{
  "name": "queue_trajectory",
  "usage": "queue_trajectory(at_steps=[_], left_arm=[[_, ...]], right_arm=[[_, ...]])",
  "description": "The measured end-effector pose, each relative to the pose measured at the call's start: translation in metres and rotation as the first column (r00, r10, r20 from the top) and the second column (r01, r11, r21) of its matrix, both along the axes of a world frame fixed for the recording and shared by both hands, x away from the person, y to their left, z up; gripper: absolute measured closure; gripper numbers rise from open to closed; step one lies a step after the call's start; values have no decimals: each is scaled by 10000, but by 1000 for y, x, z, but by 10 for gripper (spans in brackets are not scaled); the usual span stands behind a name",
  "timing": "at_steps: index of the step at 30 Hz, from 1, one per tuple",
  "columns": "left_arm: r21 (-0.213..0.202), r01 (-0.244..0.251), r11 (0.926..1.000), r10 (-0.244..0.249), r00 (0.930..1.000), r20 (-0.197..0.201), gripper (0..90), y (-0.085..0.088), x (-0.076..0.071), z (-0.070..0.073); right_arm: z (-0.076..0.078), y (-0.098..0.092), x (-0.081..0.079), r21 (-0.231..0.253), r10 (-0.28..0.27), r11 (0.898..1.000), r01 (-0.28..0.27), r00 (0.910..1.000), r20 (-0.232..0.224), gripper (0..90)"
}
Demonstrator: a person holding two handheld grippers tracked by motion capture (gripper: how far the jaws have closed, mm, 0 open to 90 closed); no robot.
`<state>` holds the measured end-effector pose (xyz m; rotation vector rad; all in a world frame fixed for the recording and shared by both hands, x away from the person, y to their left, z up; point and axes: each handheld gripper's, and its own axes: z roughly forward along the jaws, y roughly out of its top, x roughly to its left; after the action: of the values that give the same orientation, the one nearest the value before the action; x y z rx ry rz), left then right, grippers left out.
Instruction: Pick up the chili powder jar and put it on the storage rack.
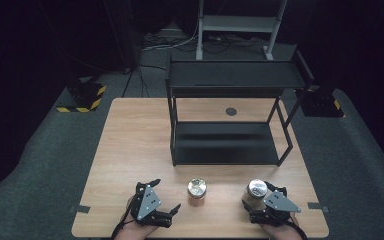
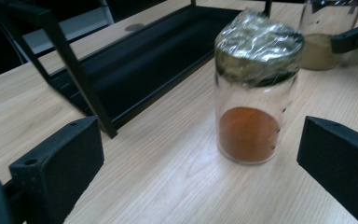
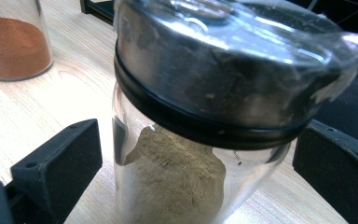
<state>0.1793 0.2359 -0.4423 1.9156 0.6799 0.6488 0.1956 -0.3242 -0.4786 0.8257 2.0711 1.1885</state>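
Near the desk's front edge, the beige-powder jar stands upright between the right gripper's parted jaws, ungripped. The orange-powder jar stands ahead of the left gripper's spread jaws, farther off.

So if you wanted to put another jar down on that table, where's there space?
Plenty left of the black shelf rack, on the bare wooden table. The rack's lower shelf and top shelf are bare too. It is crowded at the near edge, around the orange-powder jar, the beige-powder jar and both grippers.
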Motion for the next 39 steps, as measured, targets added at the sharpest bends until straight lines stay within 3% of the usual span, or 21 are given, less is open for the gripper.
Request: queue_trajectory(at_steps=[15,39], left_arm=[[-131,581,9982,-580,9983,85,7,-19,12,6],[-940,888,9916,-906,9958,-153,5,-43,34,-10]], right_arm=[[0,0,0,40,-8,10000,8,10000,12,3],[-1,-1,0,34,-1,10000,1,10000,30,3]])
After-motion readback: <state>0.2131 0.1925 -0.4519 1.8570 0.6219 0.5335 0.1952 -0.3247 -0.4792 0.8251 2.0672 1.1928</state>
